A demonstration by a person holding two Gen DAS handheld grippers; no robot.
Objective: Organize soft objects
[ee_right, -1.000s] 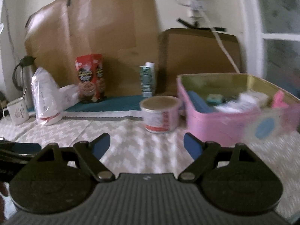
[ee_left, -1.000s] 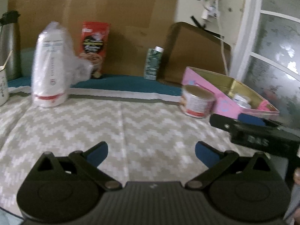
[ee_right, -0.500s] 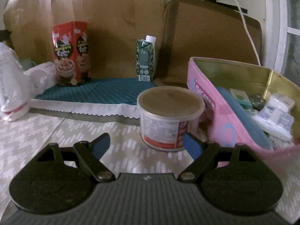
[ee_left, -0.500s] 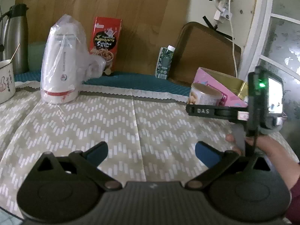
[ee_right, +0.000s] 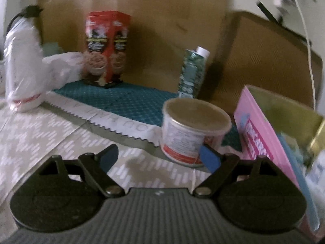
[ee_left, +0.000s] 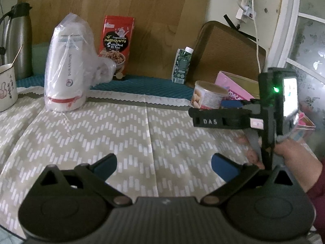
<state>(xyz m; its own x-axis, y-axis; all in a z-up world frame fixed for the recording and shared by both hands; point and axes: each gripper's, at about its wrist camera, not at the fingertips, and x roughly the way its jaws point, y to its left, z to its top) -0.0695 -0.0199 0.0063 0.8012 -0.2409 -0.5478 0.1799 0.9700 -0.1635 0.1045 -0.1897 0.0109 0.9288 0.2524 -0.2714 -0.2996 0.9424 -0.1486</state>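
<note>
Risking a knock against the short round white can with the tan lid (ee_right: pixel 195 130), with the right gripper (ee_right: pixel 159 157) just in front of it and one blue pad overlapping the can's lower wall in the right wrist view; cannot tell whether touching. Could shove the can into the open pink tin box (ee_right: pixel 262 134) just beside it, or tip it, if pushed forward at this tilt. Could also close on the hard can by mistake instead of something soft. Blurred on the right wrist view, so hard to aim from.

Judging the soft things to be the tall white stack wrapped in a clear plastic bag (ee_left: pixel 65 71) and the red foil snack pouch (ee_left: pixel 117 40), both well apart from either gripper: the bag standing at the far left of the beige chevron tablecloth (ee_left: pixel 121 132), the pouch upright behind it against the brown board. Likely to crumple or slip if pinched by loose film alone.

Right gripper released, jaws spread wide, nothing between them, rolled to one side, gripped from below by a hand (ee_left: pixel 284 154). Left gripper (ee_left: pixel 164 162) likewise released and empty, angled down over bare cloth.
</note>
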